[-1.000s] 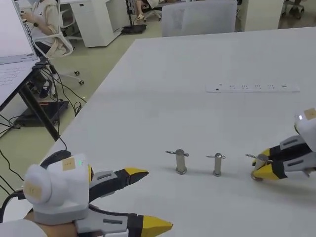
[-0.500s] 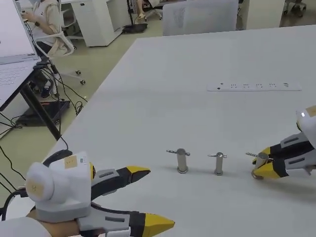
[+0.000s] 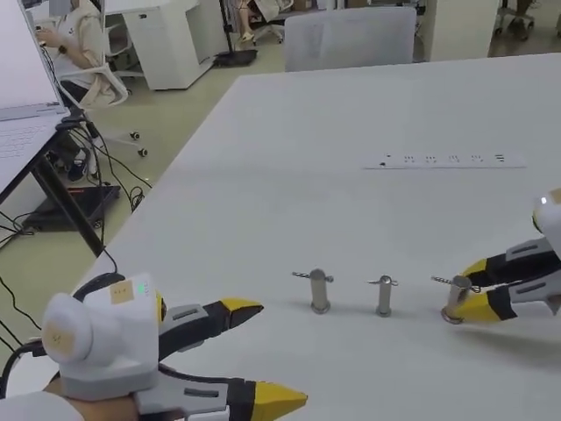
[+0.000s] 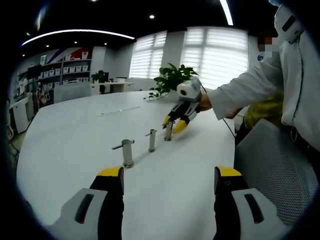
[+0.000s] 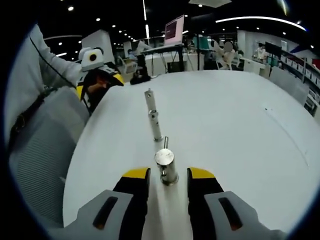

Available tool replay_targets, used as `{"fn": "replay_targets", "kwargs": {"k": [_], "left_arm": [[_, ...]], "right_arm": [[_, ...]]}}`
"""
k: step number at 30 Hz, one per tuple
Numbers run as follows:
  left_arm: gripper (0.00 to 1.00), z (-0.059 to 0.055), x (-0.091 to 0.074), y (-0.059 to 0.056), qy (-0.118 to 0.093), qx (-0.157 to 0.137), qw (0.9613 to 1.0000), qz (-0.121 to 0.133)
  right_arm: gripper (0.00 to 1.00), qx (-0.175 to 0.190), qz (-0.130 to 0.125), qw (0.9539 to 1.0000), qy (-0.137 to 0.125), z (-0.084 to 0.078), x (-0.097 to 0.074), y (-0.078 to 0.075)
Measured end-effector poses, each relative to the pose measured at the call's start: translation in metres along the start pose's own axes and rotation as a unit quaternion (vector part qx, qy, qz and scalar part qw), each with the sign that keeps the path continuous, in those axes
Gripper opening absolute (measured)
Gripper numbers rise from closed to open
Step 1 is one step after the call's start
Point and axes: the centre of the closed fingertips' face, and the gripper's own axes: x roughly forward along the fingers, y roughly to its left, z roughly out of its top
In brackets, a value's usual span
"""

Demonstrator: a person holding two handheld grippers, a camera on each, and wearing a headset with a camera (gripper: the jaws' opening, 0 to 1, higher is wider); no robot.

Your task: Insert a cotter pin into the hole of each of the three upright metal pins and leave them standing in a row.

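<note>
Three upright metal pins stand in a row on the white table: the left pin, the middle pin and the right pin. A thin cotter pin crosses the top of each. My right gripper lies low at the right pin, whose base stands between its yellow tips with a narrow gap on each side. Beyond it the other two pins line up. My left gripper hovers open and holding nothing at the near left, well short of the row.
A white power strip lies farther back on the table. The table's left edge runs diagonally, with a laptop desk, cables and a seated person beyond. A grey chair stands at the far end.
My right gripper's tips have eased back a little from the right pin, which stays upright. The left gripper has barely moved. The head view has shifted slightly.
</note>
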Motion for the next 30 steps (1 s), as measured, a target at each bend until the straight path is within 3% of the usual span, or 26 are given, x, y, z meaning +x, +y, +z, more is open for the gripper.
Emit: {"fn": "replay_targets", "kwargs": {"k": [2, 3, 5, 8, 16, 25, 30], "left_arm": [[0.73, 0.001, 0.0, 0.0, -0.002, 0.001, 1.0, 0.0], [0.73, 0.002, 0.0, -0.001, -0.003, 0.001, 1.0, 0.0], [0.73, 0.003, -0.001, -0.001, -0.004, 0.003, 1.0, 0.0], [0.73, 0.007, -0.001, -0.003, -0.009, 0.007, 0.9999, 0.001], [0.73, 0.012, -0.001, -0.008, -0.019, 0.009, 0.9998, 0.008], [0.73, 0.018, -0.01, -0.006, -0.023, 0.01, 0.9993, 0.028], [0.73, 0.019, -0.015, -0.006, -0.025, 0.01, 0.9991, 0.034]], "right_arm": [[0.35, 0.014, -0.007, 0.9999, -0.004, -0.001, -0.003, 0.002], [0.38, 0.042, -0.011, 0.999, -0.012, 0.0, -0.005, 0.006], [0.44, 0.062, -0.02, 0.9977, -0.018, -0.002, -0.008, 0.008], [0.47, 0.071, -0.031, 0.9967, -0.027, -0.003, -0.013, 0.015], [0.62, 0.127, -0.071, 0.988, -0.05, -0.008, -0.022, 0.039], [0.69, 0.134, -0.12, 0.9814, -0.067, -0.003, -0.039, 0.064], [0.72, 0.13, -0.126, 0.9802, -0.08, 0.006, -0.05, 0.074]]}}
